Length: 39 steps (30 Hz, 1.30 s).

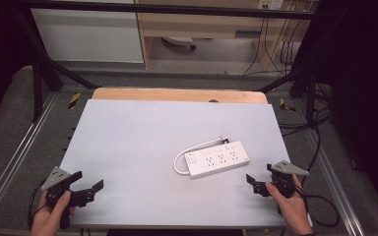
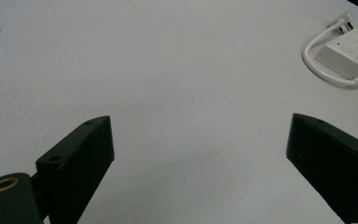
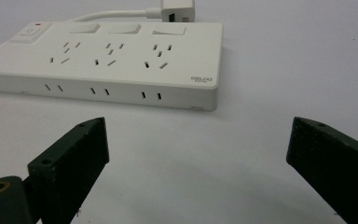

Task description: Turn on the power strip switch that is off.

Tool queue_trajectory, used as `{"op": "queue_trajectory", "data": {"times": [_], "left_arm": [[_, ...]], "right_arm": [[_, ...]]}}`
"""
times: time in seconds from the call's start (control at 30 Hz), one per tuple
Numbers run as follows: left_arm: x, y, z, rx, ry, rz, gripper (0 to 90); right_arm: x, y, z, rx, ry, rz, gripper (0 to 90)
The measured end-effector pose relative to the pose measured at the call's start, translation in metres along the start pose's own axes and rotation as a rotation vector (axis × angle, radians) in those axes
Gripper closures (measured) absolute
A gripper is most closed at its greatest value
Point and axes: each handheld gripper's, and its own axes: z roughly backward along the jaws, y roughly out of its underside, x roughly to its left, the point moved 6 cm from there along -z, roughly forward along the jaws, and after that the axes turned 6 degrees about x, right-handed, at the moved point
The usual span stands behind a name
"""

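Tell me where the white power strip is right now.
In the high view the white power strip lies flat on the grey table, right of centre, just ahead of the open right gripper, with its cord looped at its left end.

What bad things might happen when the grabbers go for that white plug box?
The power strip is wide and smooth, so the open right gripper may only push it across the table instead of gripping it. Its short cord loops back with the plug lying loose at the far edge; a jaw might snag it. The left gripper sits far off, so help may come late.
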Motion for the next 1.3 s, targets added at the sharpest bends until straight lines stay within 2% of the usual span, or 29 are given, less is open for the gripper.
{"op": "queue_trajectory", "data": {"times": [0.17,0.37,0.6,1.0,1.17,1.3], "left_arm": [[0.000,-0.001,-0.001,-0.001,0.003,-0.004,7.4],[-0.003,-0.001,-0.005,0.014,0.015,-0.018,7.1],[-0.003,-0.002,-0.005,0.013,0.024,-0.022,6.9],[-0.001,-0.001,-0.006,0.024,0.011,-0.025,6.9],[-0.001,0.000,-0.005,0.024,0.011,-0.020,6.9],[0.000,0.000,-0.005,0.023,0.011,-0.018,6.9]], "right_arm": [[0.000,-0.002,0.003,-0.009,-0.013,-0.003,6.2],[-0.001,-0.005,0.006,-0.014,-0.038,-0.033,6.0],[0.002,-0.009,0.012,-0.028,-0.043,-0.045,4.6],[0.005,-0.017,0.022,-0.077,-0.056,-0.072,3.4],[0.006,-0.023,0.026,-0.091,-0.046,-0.066,2.9],[0.009,-0.032,0.033,-0.118,-0.064,-0.041,2.5]]}}
